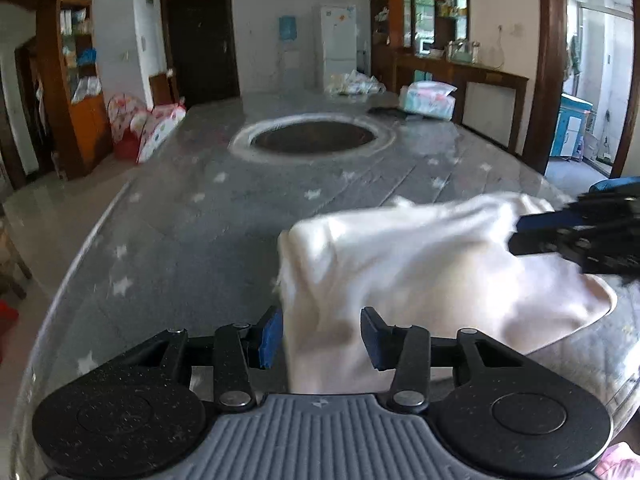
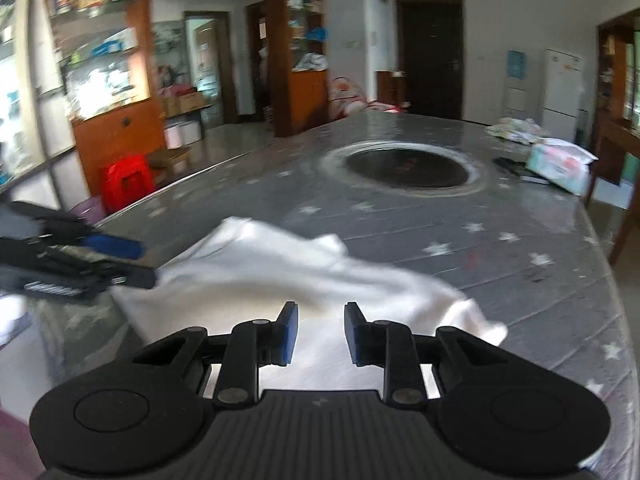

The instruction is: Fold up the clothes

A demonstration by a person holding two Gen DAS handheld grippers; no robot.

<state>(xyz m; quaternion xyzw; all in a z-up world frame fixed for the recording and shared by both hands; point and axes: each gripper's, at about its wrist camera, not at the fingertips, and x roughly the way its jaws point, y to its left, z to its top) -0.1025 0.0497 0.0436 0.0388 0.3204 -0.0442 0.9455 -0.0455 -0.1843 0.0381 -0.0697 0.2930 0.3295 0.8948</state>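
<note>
Left wrist view: left tongs [image 1: 322,334] spread apart, blue pads either side of a hanging fold of the white garment [image 1: 420,272], not pinching it. Garment sits bunched on the grey star-print surface [image 1: 192,232], near edge, right of centre in this view. Right tongs [image 1: 520,234] come in from the right at the garment's far corner; blurred, so cannot tell from here if they touch the cloth.

Right wrist view: right tongs [image 2: 318,334] also released, pads apart, white garment [image 2: 280,276] directly under and ahead of them, nothing gripped. Left tongs [image 2: 140,260] enter from the left, tips at the garment's left edge; motion blur, contact unclear. Garment is spread wider here, one corner trailing toward the right, all of it lying on the surface [image 2: 500,248].

Dark round inset [image 2: 406,168] sits mid-surface, well apart from the garment. Plastic-wrapped pack [image 2: 560,164] near the far right edge. Red stool [image 2: 126,184] on the floor beyond the left edge.
</note>
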